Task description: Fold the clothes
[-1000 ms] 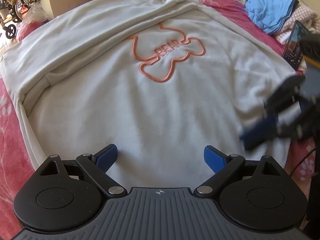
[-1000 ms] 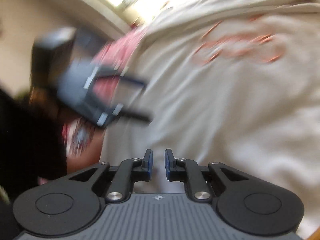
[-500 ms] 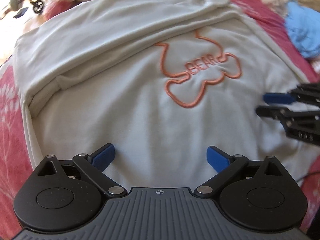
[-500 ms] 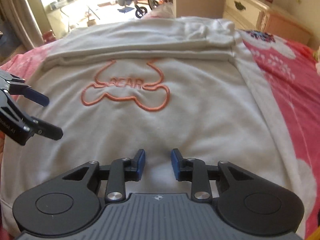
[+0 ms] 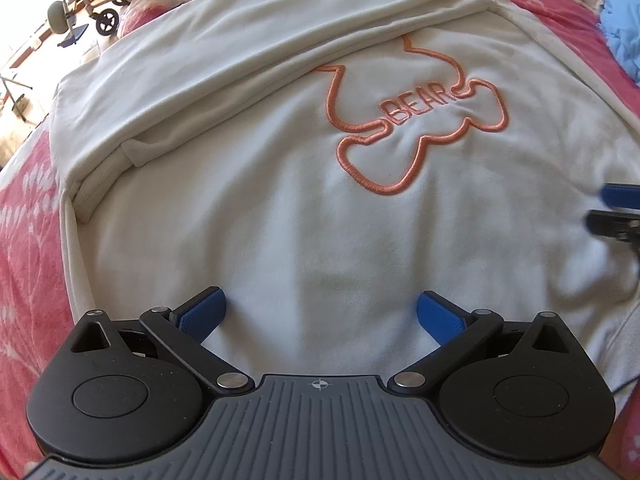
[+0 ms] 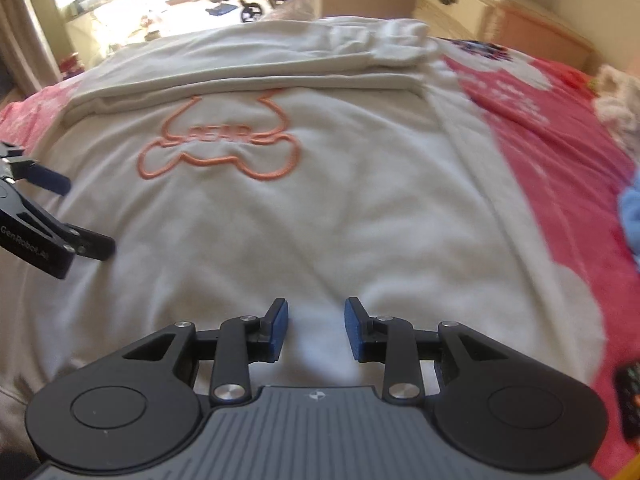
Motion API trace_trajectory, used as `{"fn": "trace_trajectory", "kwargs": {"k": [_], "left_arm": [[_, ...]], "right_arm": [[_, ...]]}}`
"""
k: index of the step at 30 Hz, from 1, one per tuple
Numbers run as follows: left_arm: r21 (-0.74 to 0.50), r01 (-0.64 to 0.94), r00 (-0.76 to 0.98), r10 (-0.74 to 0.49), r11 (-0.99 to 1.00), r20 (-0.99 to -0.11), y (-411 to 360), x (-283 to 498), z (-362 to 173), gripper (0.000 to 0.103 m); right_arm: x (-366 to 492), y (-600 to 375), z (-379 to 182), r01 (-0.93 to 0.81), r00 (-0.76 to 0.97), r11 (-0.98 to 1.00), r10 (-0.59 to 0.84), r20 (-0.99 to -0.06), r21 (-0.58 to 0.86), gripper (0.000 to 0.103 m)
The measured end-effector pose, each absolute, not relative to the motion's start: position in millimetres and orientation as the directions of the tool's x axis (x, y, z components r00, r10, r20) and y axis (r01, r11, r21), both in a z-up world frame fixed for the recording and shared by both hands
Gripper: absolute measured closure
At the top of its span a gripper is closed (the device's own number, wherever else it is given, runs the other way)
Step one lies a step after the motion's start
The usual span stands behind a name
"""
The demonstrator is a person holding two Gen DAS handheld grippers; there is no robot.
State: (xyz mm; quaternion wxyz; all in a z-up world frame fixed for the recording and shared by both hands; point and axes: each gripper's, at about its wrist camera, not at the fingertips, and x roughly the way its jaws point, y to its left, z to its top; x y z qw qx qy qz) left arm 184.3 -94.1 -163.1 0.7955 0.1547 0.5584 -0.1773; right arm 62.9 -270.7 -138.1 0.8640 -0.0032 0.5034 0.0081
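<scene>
Over the white sweatshirt [image 5: 280, 208], left gripper [image 5: 320, 316] gapes wider; right gripper [image 6: 316, 328] has parted narrowly, empty.

Bed with pink floral bedspread [image 6: 540, 152]. Cream dresser [image 6: 460, 0] beyond its far corner. Bright daylight floods the floor [image 6: 168, 4], where a wheeled stroller [image 5: 96, 4] stands.

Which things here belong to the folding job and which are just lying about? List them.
For the job: white sweatshirt with sleeves folded in, left gripper, right gripper.

Lying about: blue garment, pink bedspread, dresser.
</scene>
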Motion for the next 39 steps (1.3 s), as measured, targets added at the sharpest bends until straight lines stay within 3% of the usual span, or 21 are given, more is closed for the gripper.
{"fn": "trace_trajectory", "kwargs": {"k": [10,18,21,23,30,37,39], "left_arm": [[0.059,0.428,0.306,-0.084,0.902,-0.948,-95,189,-163,0.0],[0.064,0.419,0.296,-0.07,0.906,-0.952,-95,195,-164,0.0],[0.068,0.419,0.291,-0.063,0.905,-0.955,-96,198,-165,0.0],[0.066,0.422,0.29,-0.066,0.904,-0.955,-95,199,-166,0.0],[0.063,0.442,0.263,-0.062,0.895,-0.963,-95,209,-168,0.0],[0.06,0.453,0.248,-0.061,0.89,-0.967,-94,216,-171,0.0],[0.058,0.459,0.258,-0.071,0.887,-0.964,-92,216,-172,0.0]], "right_arm": [[42,-311,-133,0.204,0.468,0.976,-0.025,-0.883,0.081,0.065],[54,-301,-126,0.154,0.518,0.986,-0.026,-0.855,0.063,0.06],[60,-291,-128,0.109,0.534,0.993,-0.025,-0.845,0.04,0.05],[64,-282,-130,0.066,0.547,0.998,-0.023,-0.837,0.016,0.037],[80,-266,-136,-0.018,0.558,1.0,-0.006,-0.83,-0.02,0.028],[88,-267,-157,-0.022,0.529,1.0,0.001,-0.848,-0.012,0.003],[88,-267,-160,-0.019,0.529,1.0,0.009,-0.849,-0.002,0.0]]}}
